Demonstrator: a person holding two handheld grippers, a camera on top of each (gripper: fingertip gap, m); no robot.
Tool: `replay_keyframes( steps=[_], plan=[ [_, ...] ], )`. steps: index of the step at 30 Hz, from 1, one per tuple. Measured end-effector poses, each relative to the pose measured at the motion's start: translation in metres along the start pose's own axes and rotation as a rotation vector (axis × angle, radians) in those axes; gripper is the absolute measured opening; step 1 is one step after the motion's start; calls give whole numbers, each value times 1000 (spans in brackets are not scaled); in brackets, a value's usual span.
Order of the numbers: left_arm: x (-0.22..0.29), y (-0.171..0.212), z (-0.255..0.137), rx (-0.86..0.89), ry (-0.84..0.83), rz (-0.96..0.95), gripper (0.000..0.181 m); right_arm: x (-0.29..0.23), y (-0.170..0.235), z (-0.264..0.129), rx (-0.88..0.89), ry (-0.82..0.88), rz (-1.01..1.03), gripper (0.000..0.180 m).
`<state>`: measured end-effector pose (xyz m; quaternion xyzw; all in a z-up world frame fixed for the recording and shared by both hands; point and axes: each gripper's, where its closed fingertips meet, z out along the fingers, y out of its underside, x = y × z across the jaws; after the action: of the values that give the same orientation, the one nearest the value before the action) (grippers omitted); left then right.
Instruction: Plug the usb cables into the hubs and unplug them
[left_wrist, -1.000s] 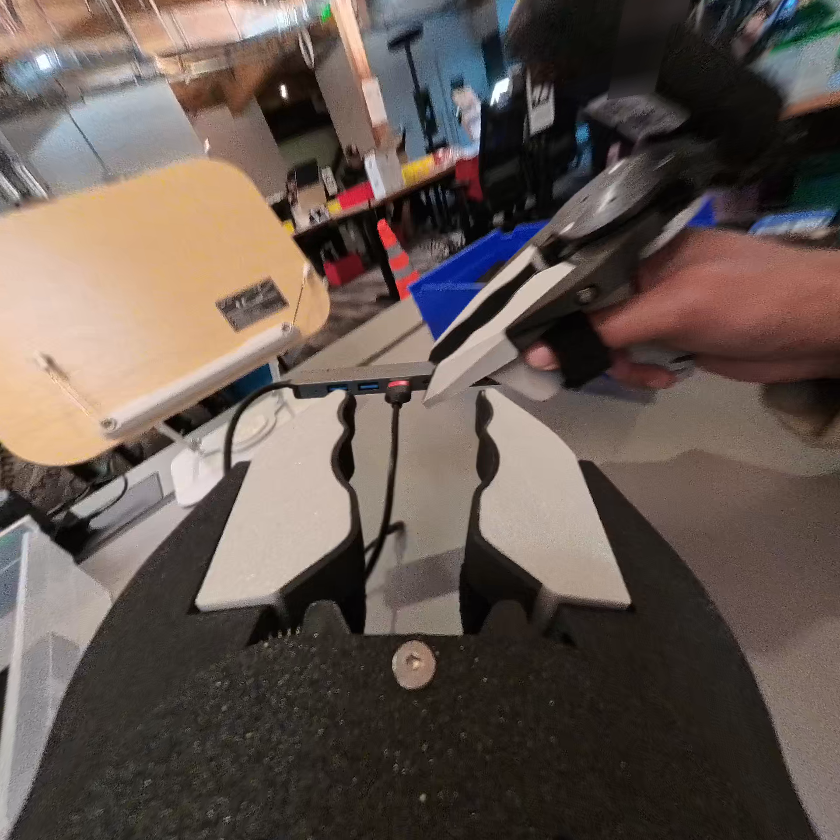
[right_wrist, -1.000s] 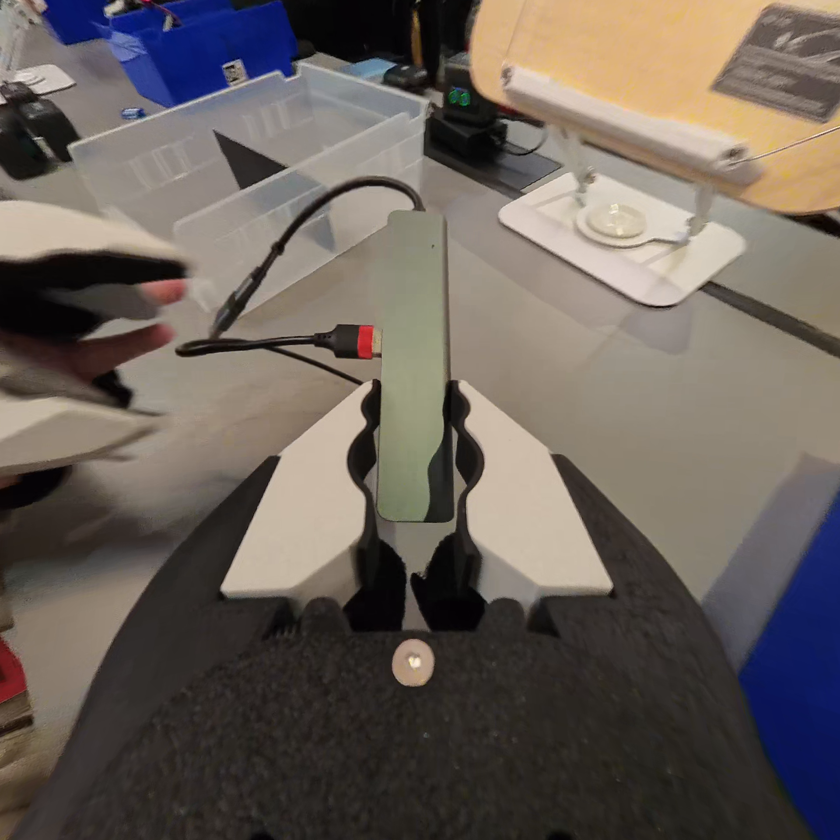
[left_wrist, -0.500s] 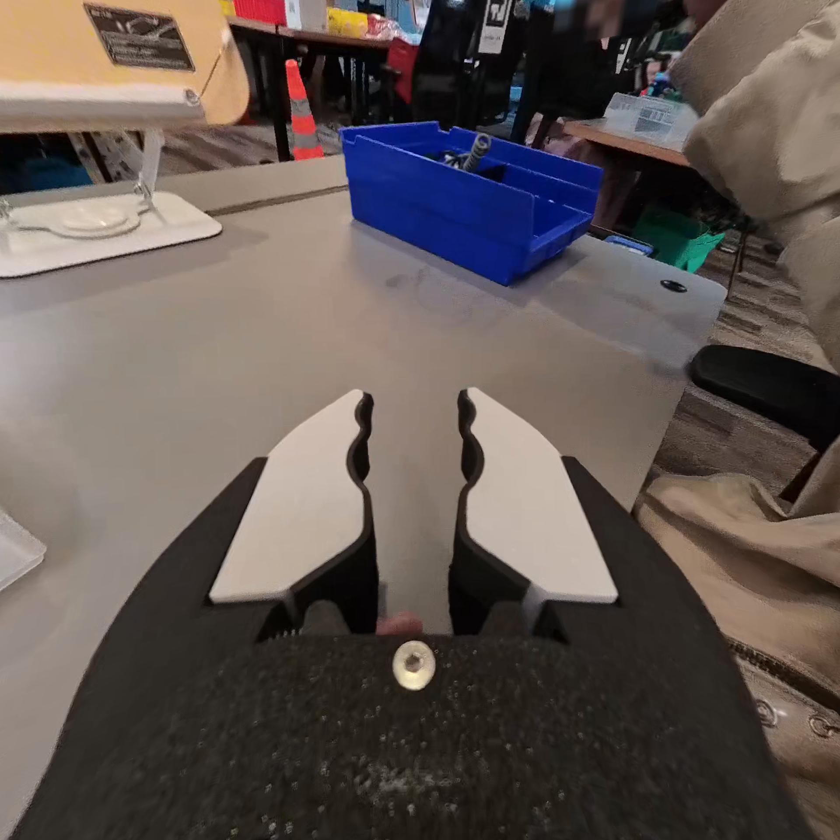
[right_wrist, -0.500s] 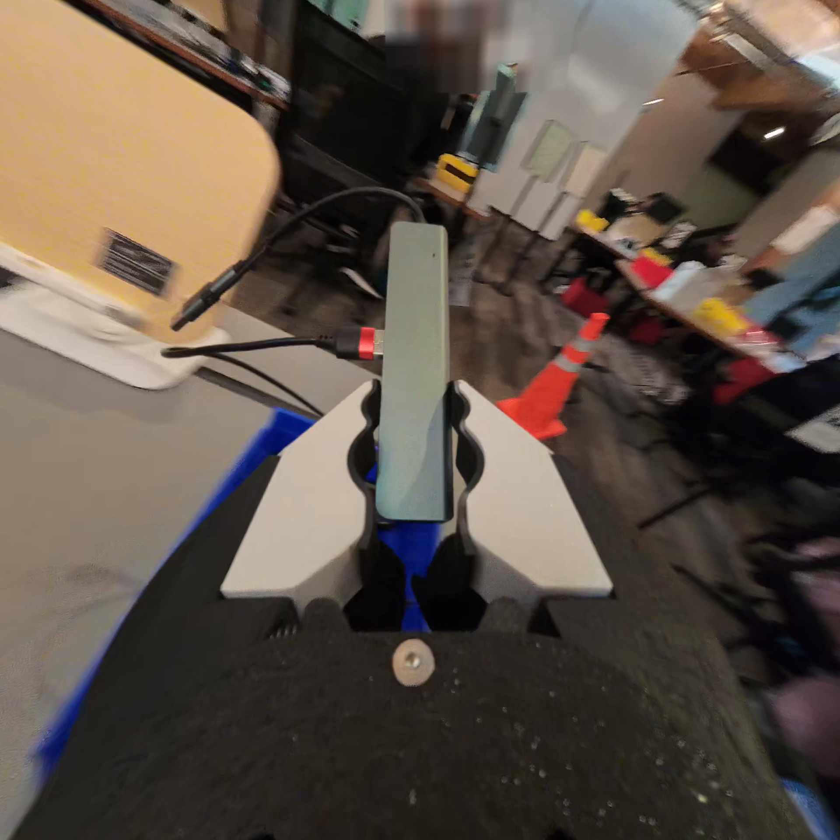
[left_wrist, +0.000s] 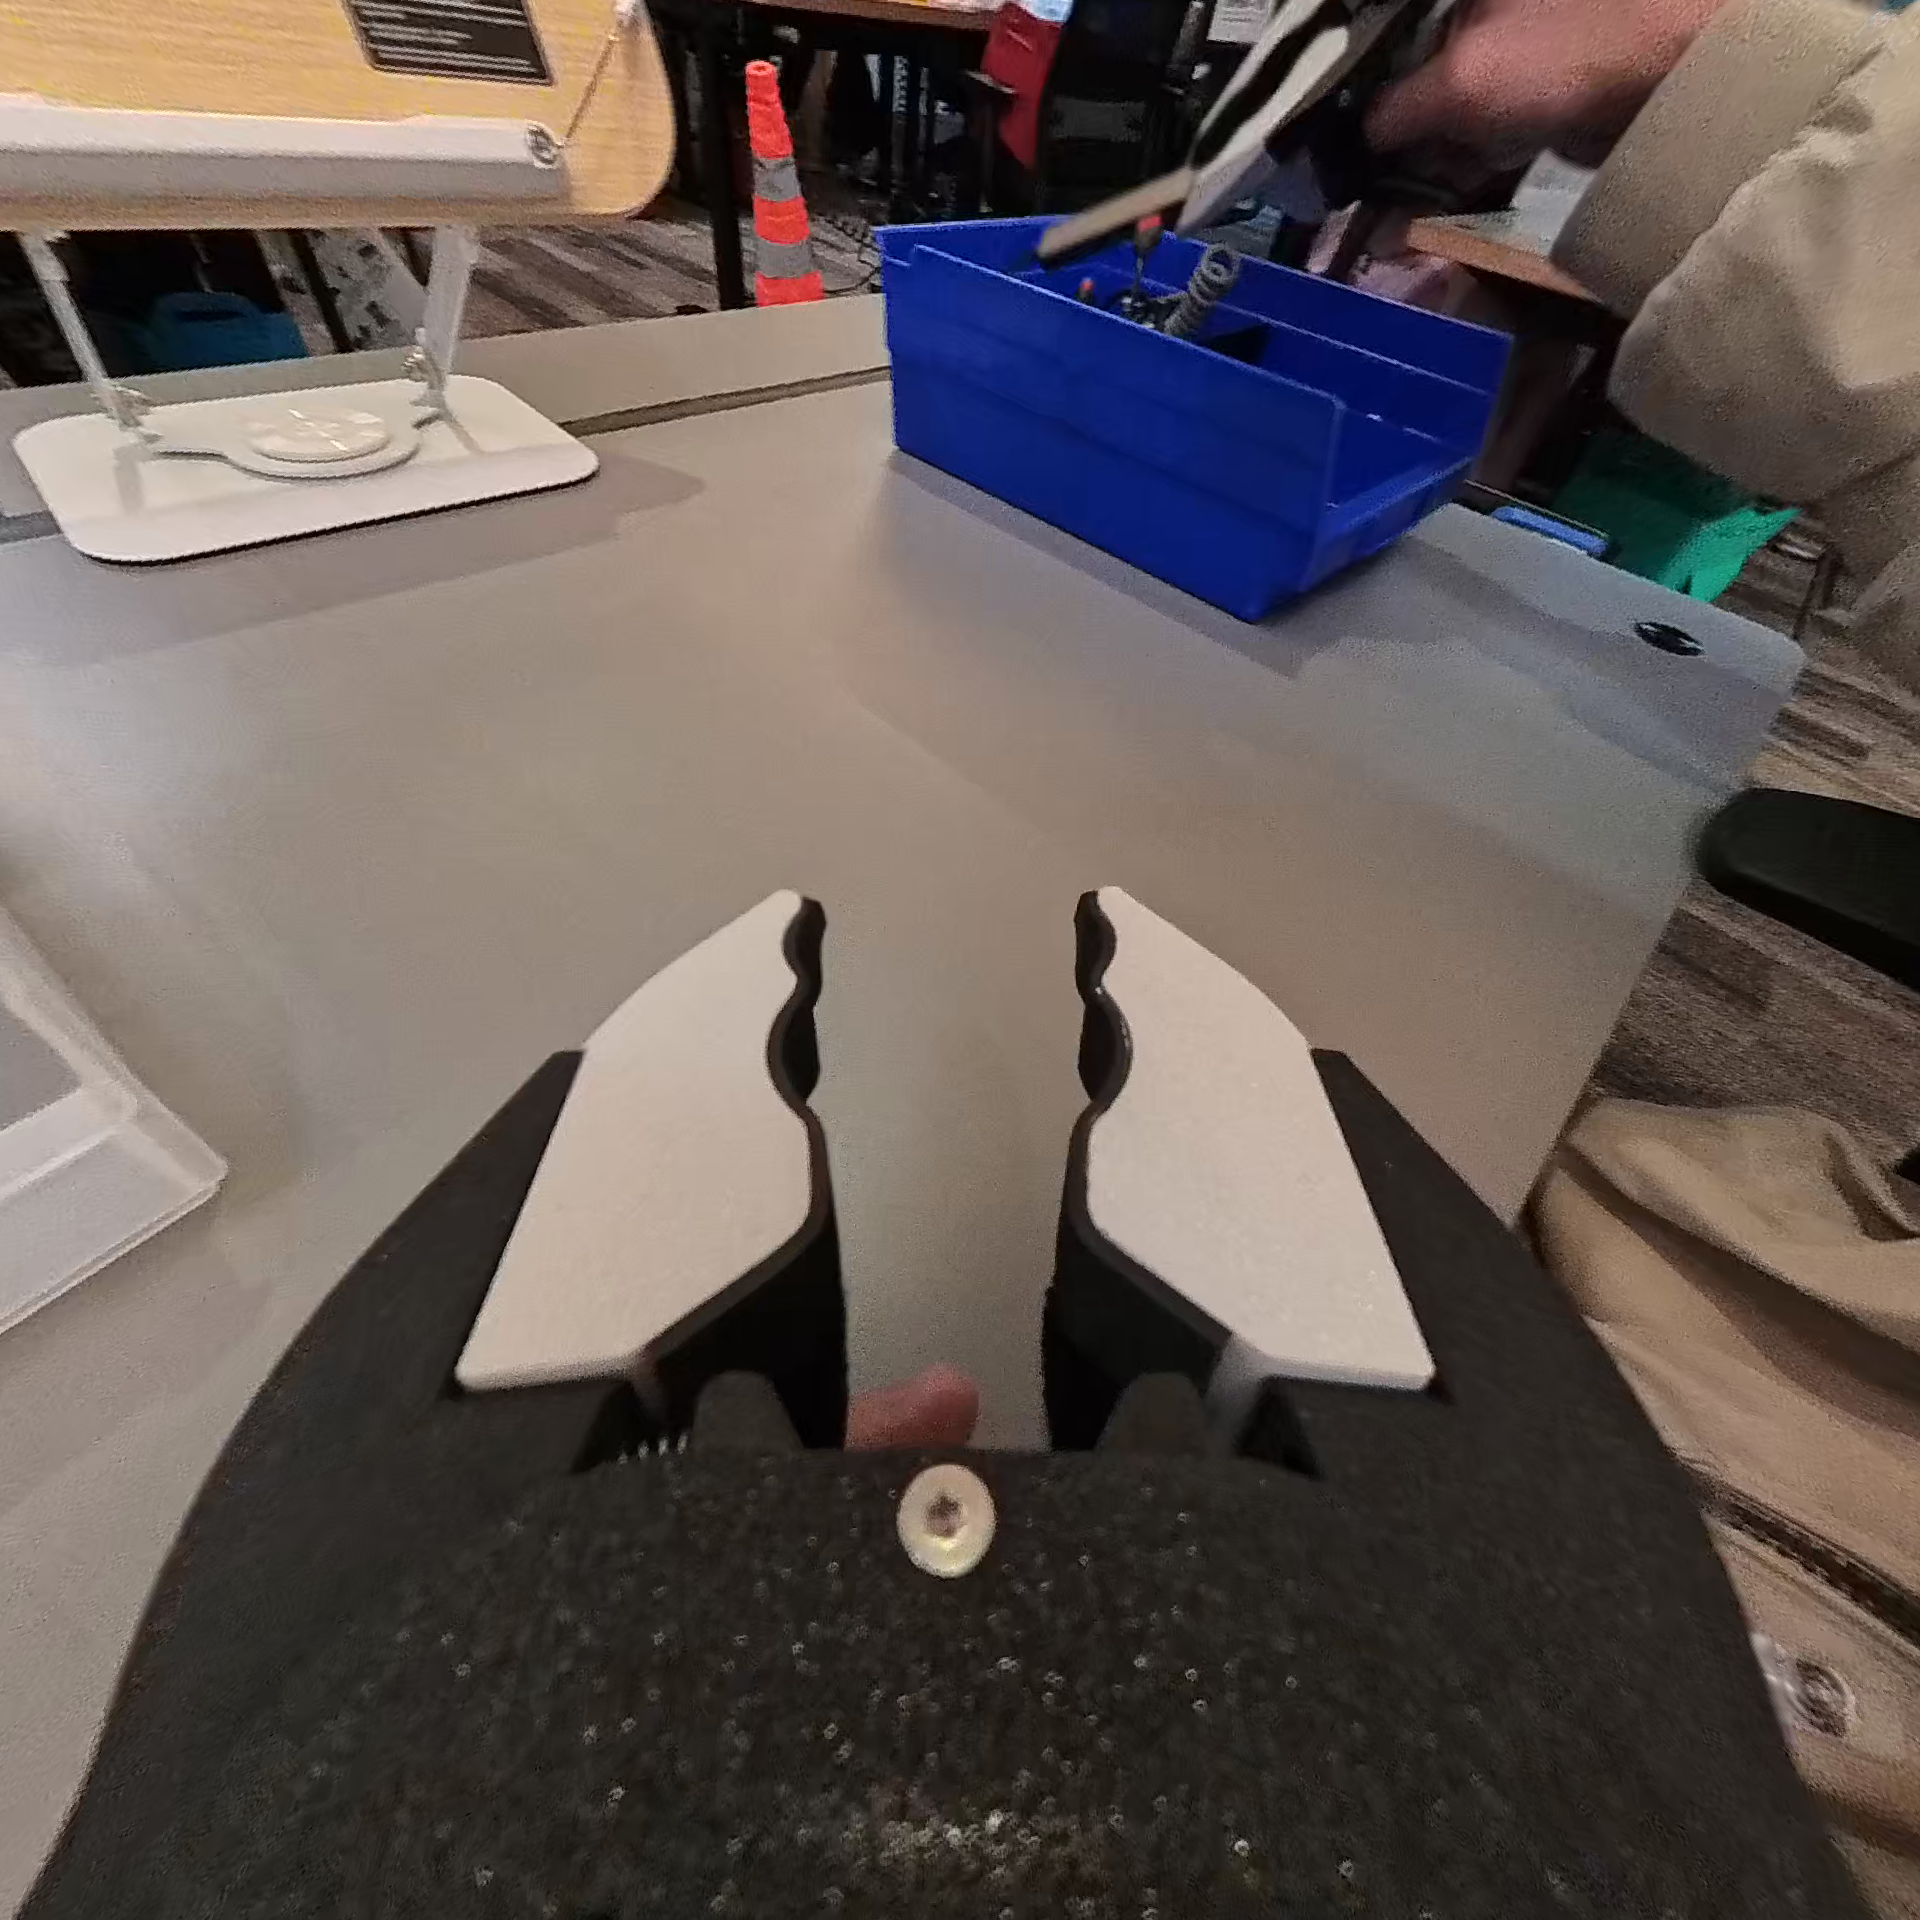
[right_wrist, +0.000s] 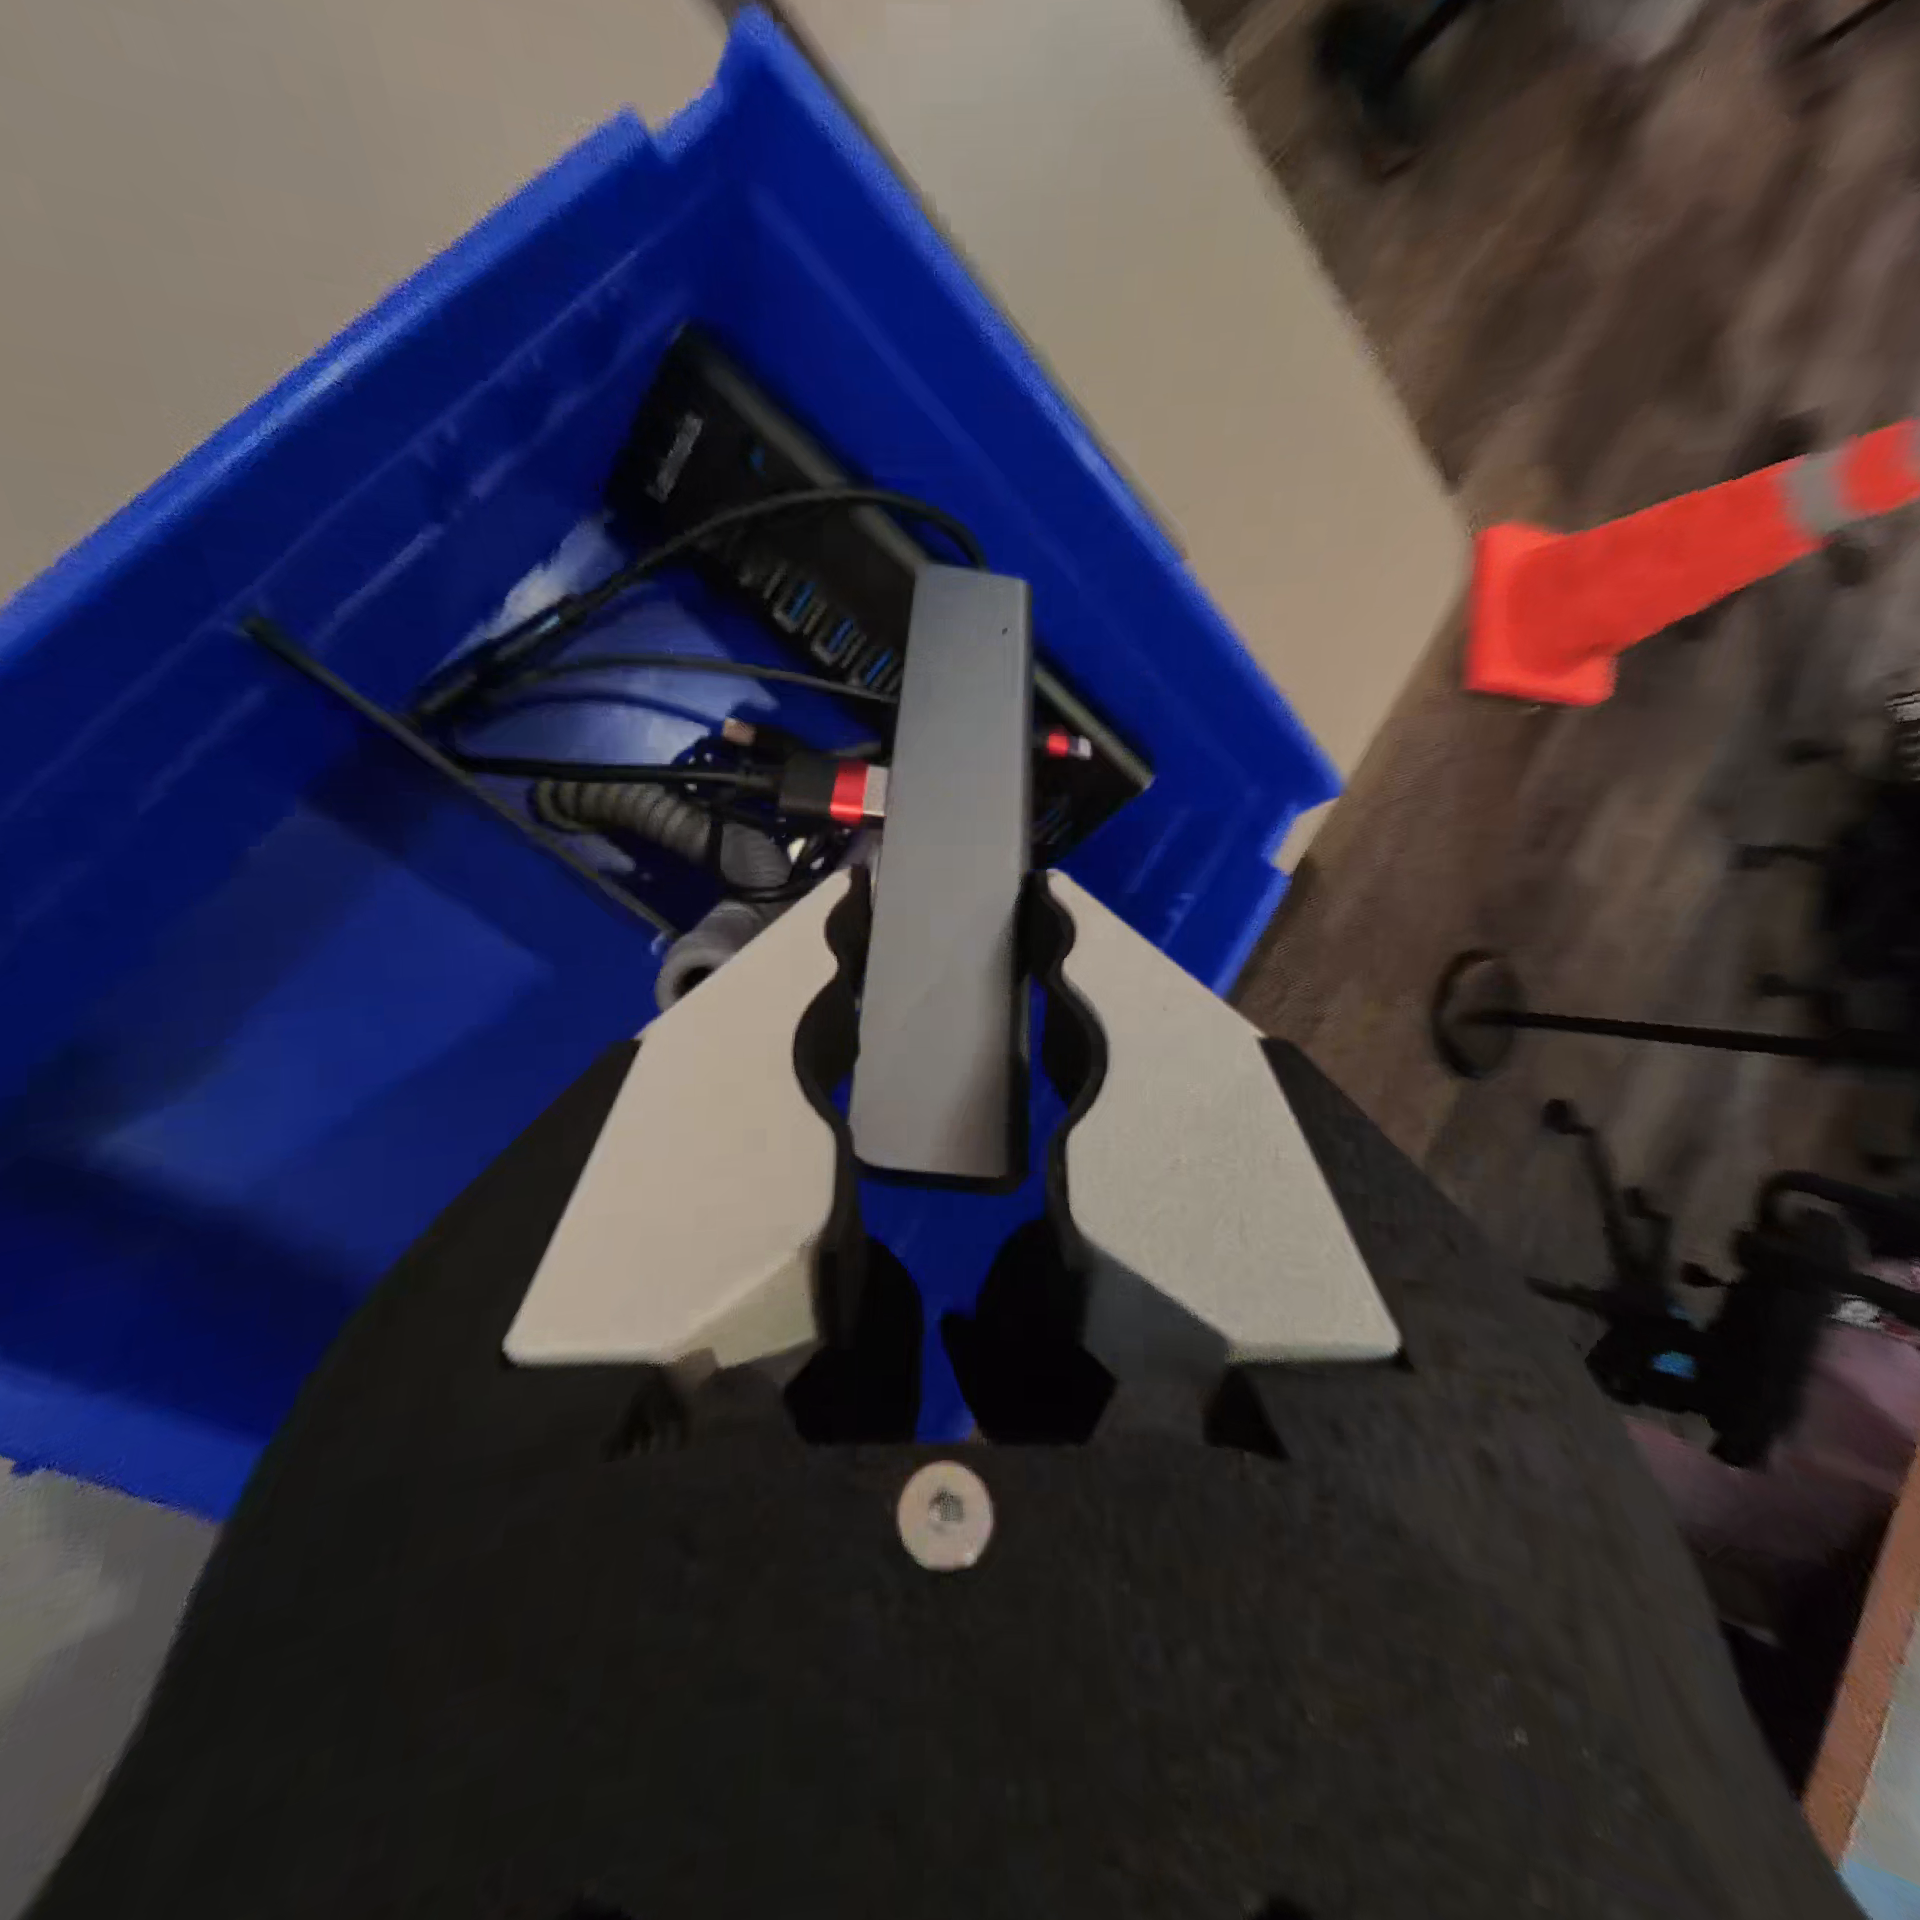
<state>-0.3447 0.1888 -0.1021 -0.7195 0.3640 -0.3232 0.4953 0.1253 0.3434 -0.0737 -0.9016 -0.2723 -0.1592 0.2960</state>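
Two grippers show: the left gripper (left_wrist: 948, 914) at the lower centre of its own view, and the right gripper (right_wrist: 945, 883) at the centre of its view. Two hubs: a slim grey hub (right_wrist: 951, 862) and a black hub (right_wrist: 821, 551) above it in the frame. One blue bin (left_wrist: 1174, 416), upper right. One orange cone (left_wrist: 777, 187), top centre. One red-collared plug (right_wrist: 844, 798) sits in the grey hub.
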Motion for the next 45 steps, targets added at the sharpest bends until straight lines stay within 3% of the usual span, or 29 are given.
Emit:
replay_keyframes(
  steps=[1, 6, 10, 14, 16, 19, 22, 26, 29, 34, 39, 45],
  plan=[
    [-4, -1, -1, 7, -20, 1, 50, 3, 1, 9, -39, -31, -10, 31],
    [-25, -20, -15, 121, -138, 66, 50, -5, 15, 53, -198, -303, -1, 31],
    [-51, -27, -37, 153, -327, 140, 41, -2, 15, 59, -115, -338, 63, 37],
    [-72, -30, -59, 154, -414, 99, 49, 30, -3, 18, 122, -211, 167, 54],
    [-88, -25, -72, 135, -467, 45, 56, 47, -14, -21, 277, -87, 231, 56],
    [-111, -17, -97, 116, -564, 36, 52, 38, -20, -86, 501, 46, 308, 57],
    [-131, -12, -122, 108, -656, 64, 49, -10, -7, -124, 654, 107, 461, 53],
    [-156, 8, -142, 73, -712, -6, 43, -112, 22, -116, 720, 43, 661, 49],
    [-171, 26, -142, 59, -713, -99, 47, -157, 45, -112, 806, 106, 770, 50],
    [-185, 39, -139, 14, -733, -168, 47, -146, 58, -107, 747, 191, 697, 48],
    [-183, 39, -139, 11, -744, -158, 46, -155, 68, -87, 674, 85, 808, 48],
    [-179, 46, -132, -26, -714, -168, 45, -164, 63, -89, 656, 77, 791, 48]
  ],
)
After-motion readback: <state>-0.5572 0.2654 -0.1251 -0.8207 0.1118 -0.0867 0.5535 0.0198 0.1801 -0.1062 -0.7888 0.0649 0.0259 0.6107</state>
